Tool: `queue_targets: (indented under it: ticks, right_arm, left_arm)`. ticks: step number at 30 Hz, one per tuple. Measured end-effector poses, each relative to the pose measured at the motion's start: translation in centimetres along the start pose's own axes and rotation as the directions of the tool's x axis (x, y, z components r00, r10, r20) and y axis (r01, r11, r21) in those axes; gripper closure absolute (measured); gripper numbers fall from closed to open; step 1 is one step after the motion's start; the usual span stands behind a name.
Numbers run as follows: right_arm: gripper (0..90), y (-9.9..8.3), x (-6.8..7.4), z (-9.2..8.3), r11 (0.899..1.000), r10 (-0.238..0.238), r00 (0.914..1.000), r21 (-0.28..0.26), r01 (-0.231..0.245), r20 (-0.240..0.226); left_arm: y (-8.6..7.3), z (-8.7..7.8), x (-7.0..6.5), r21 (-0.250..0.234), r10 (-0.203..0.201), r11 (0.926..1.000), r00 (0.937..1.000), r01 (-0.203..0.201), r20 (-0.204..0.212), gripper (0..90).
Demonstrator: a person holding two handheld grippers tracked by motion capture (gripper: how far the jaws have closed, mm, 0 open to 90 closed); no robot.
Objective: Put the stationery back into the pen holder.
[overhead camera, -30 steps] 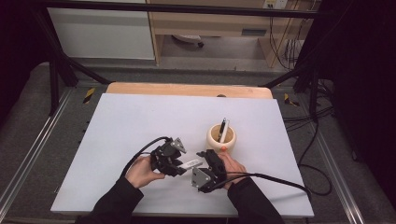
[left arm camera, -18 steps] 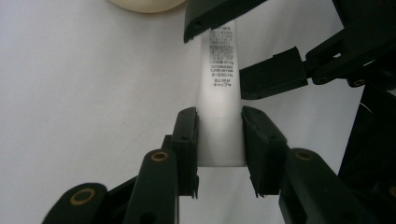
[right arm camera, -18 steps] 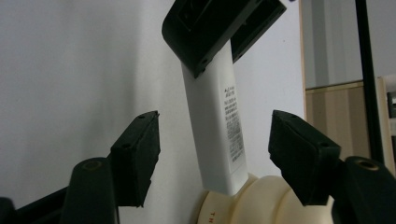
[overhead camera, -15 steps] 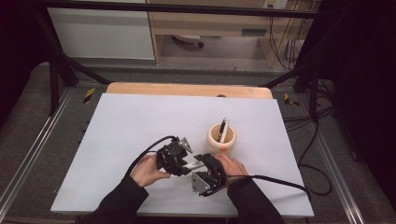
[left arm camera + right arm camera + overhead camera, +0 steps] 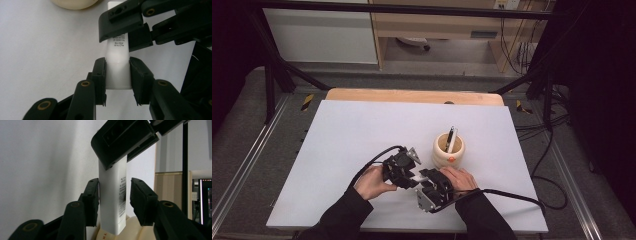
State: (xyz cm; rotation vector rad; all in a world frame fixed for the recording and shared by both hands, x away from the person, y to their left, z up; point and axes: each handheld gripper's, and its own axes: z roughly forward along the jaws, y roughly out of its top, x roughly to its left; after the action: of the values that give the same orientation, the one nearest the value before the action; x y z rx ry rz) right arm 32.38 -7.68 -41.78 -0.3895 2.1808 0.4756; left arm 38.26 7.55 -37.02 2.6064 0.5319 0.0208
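The left gripper (image 5: pixel 117 75) clamps the flat end of a small white plastic tube with printed text (image 5: pixel 117 53), holding it above the white table (image 5: pixel 337 150) so the other hand can take over. The right gripper (image 5: pixel 113 200) has just been closing around it (one pad touching, a gap opposite), beside the cream wooden pen cup (image 5: pixel 448 155).

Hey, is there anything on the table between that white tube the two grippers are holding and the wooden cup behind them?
Nothing visible does. In the high view the white tube sits between the left gripper and the right gripper, and the stretch of white table up to the wooden cup is bare.
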Motion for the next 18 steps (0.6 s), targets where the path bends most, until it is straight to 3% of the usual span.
queue_targets:
  ticks: [3, 11, 18]
  right_arm:
    - [65.8, 0.01, 0.21, 0.03, 1.0, -0.025, 0.9997, 0.001, 0.025, 0.002]
    - [66.9, -0.02, 0.31, 0.02, 0.999, -0.051, 0.9985, -0.001, 0.051, 0.02]
    - [67.2, 0.0, 0.13, -0.08, 1.0, -0.026, 0.9993, -0.007, 0.026, 0.025]
  left_arm:
    - [0.05, 0.01, 0.05, 0.001, -0.001, 1.0, 1.0, 0.001, -0.001, 67.1]
    - [-0.02, -0.06, 0.09, -0.007, 0.001, 1.0, 1.0, -0.001, -0.006, 66.9]
    - [-0.3, -0.34, 0.06, -0.038, 0.011, 0.9992, 0.9999, -0.011, -0.01, 66.3]
